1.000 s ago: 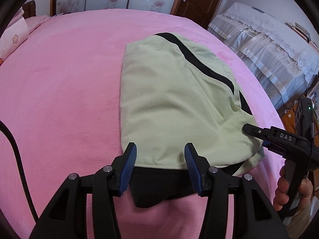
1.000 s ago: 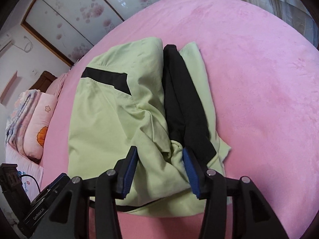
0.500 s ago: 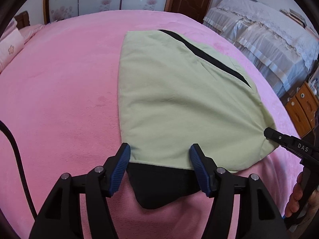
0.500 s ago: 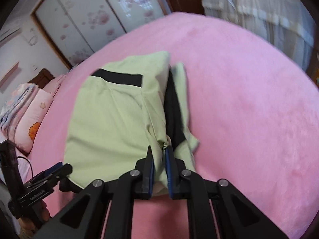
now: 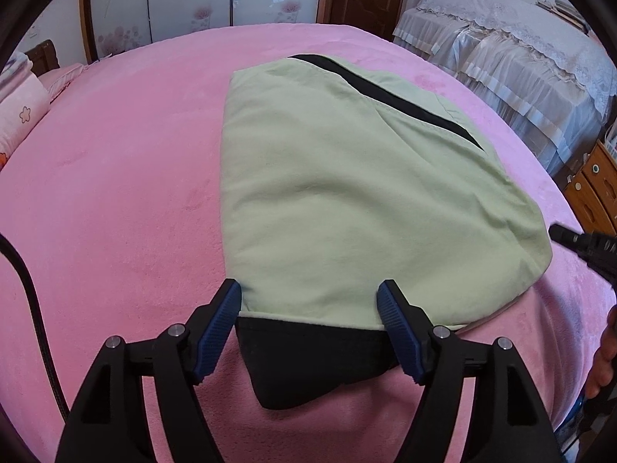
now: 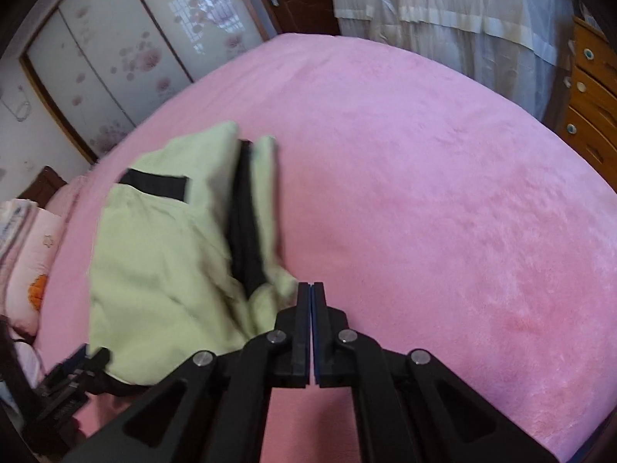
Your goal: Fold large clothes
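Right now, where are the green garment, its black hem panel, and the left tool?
green garment (image 5: 347, 200), left wrist view, middle of the top folded layer.
black hem panel (image 5: 308, 362), left wrist view, centre of the dark flap nearest the camera.
left tool (image 5: 310, 308), left wrist view, midway between its open fingertips.

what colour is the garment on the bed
Pale green garment with black trim, lying on the pink bedspread; clearest in the left wrist view.

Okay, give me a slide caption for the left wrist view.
Open left claw poised over the near hem of a folded green garment on a pink bed.
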